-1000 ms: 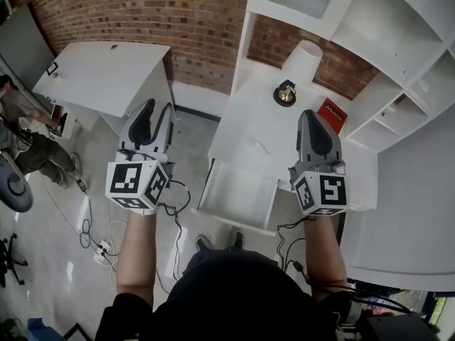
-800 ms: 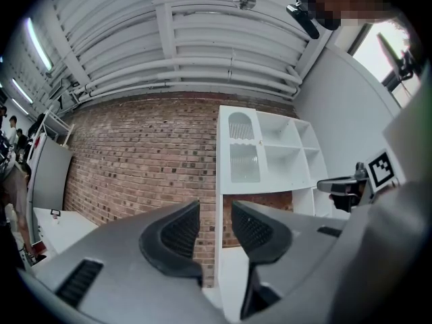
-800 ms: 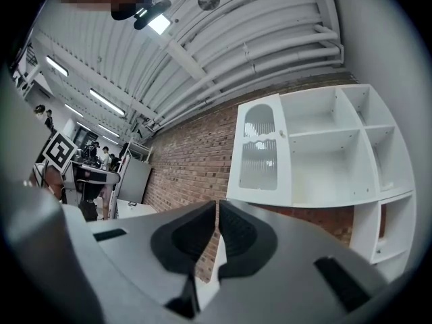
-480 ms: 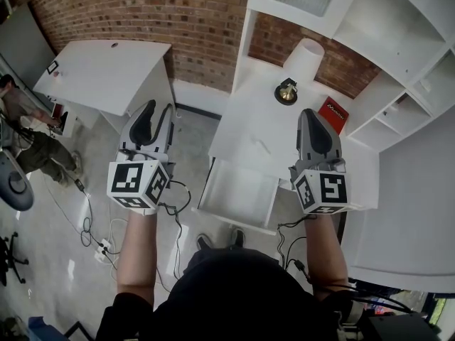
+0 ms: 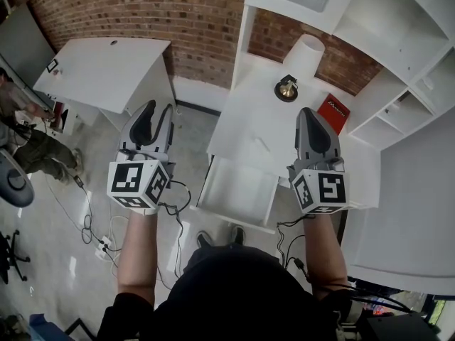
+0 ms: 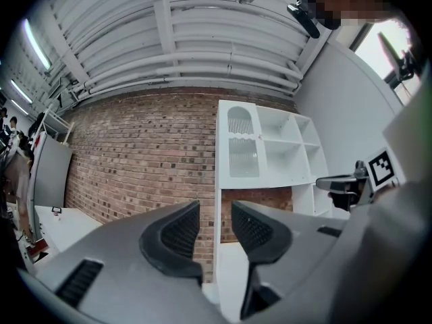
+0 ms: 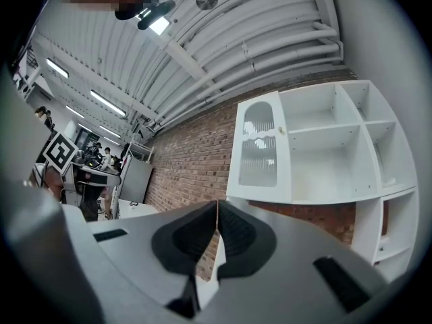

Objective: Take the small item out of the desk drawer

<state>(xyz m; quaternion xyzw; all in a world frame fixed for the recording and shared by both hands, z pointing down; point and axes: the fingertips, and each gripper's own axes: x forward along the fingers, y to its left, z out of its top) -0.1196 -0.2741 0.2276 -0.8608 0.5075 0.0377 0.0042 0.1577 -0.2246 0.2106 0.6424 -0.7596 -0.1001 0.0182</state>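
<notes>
The white desk (image 5: 245,123) has its drawer (image 5: 240,190) pulled out below its front edge; the inside looks bare white and I see no item in it. A thin small thing (image 5: 261,145) lies on the desk top. My left gripper (image 5: 158,109) hovers over the floor left of the desk, jaws open and empty, pointing at the brick wall (image 6: 135,154). My right gripper (image 5: 308,114) hangs over the desk's right side. Its jaws have just closed a little further and now stand shut with nothing between them (image 7: 217,211).
A dark round object with brass (image 5: 286,89), a white cylinder (image 5: 306,51) and a red book (image 5: 333,114) sit at the desk's back. White shelves (image 5: 398,41) rise at right. Another white desk (image 5: 106,69), floor cables (image 5: 99,244) and a seated person (image 5: 21,144) are at left.
</notes>
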